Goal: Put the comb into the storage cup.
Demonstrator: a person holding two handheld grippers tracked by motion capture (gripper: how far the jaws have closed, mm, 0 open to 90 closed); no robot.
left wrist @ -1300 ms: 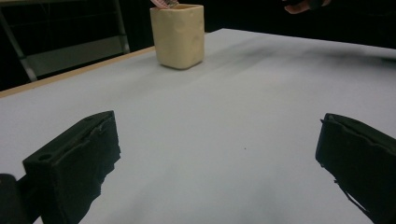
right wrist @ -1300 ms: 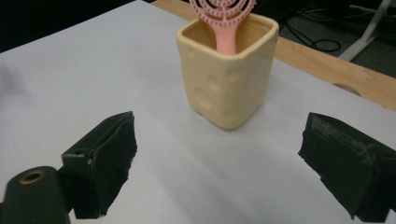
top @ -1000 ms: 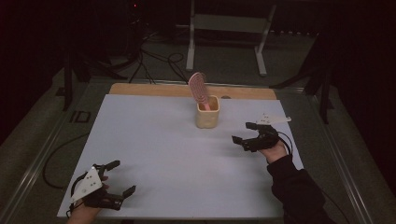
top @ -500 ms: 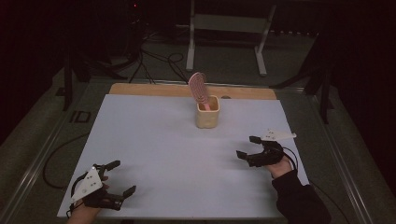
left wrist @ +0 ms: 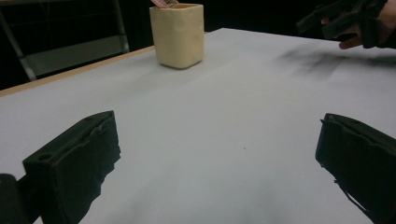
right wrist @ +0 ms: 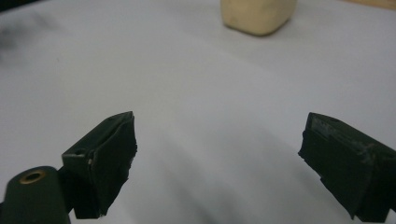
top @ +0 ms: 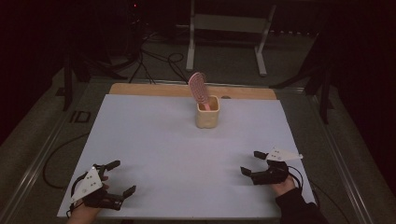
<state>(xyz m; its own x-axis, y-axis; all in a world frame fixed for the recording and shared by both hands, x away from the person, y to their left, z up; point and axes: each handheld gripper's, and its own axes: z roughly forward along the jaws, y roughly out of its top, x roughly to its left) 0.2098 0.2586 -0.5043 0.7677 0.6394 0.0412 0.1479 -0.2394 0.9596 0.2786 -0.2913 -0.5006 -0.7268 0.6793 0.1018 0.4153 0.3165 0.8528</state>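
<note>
The left gripper [top: 120, 177] sits low over the white sheet [top: 154, 149] at the near left corner, its jaws spread wide with nothing between them; in the left gripper view the two black jaws stand far apart over bare sheet, and the cup [left wrist: 178, 34] stands well ahead of them, a little left of the midline; the other hand and its gripper show far off to the upper right of that view, above a faint shadow on the sheet.

The right gripper [top: 250, 163] lies near the sheet's near right edge, held by a hand [top: 281, 183] in a dark sleeve; its jaws are also spread, holding nothing, and they point left, across the sheet; in the right gripper view the cup [right wrist: 258, 15] stands well beyond the jaws, ahead and slightly right of centre, cut off by the top edge.

The cup [top: 207, 112] is cream and stands upright on the sheet's far half, well apart from both grippers, ahead and to the right of the left one, ahead and to the left of the right one; a pink brush [top: 199, 88] stands in it, handle down, head tilted to the left above the rim; just behind the cup a strip of wooden board [top: 140, 89] shows beyond the sheet's far edge.
</note>
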